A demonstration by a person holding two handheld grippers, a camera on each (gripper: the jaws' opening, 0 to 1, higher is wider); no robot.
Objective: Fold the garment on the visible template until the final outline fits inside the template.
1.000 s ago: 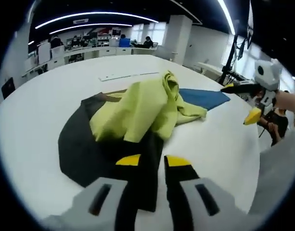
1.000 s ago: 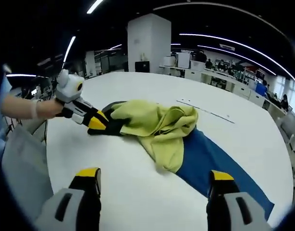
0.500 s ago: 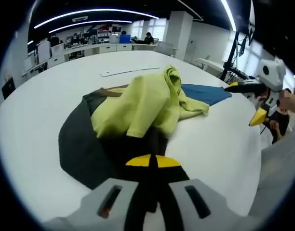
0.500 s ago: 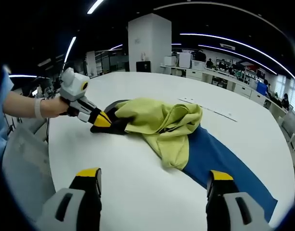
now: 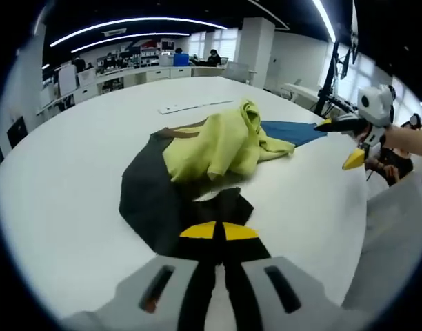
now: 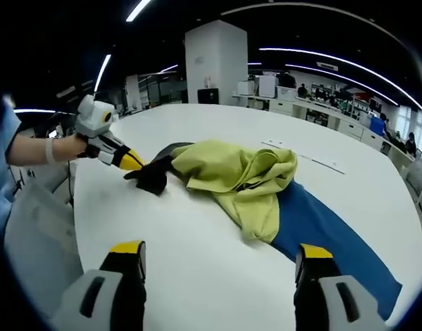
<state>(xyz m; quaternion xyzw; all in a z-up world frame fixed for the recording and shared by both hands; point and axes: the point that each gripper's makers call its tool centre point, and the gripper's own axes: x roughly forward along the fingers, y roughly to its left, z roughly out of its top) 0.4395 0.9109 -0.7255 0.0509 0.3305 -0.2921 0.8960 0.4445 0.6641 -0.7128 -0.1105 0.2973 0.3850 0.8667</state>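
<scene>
Garment point(image 5: 218, 145) now dragged nearer left hand-held gripper point(image 5: 216, 231), lengthwise toward right hand-held gripper point(image 5: 338, 146).

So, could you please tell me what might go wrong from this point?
1. The left tongs are shut on the dark cloth and could drag the yellow garment lying on it, leaving it more bunched.
2. The right tongs hang open and hold nothing, so the blue cloth may slide unrestrained.
</scene>
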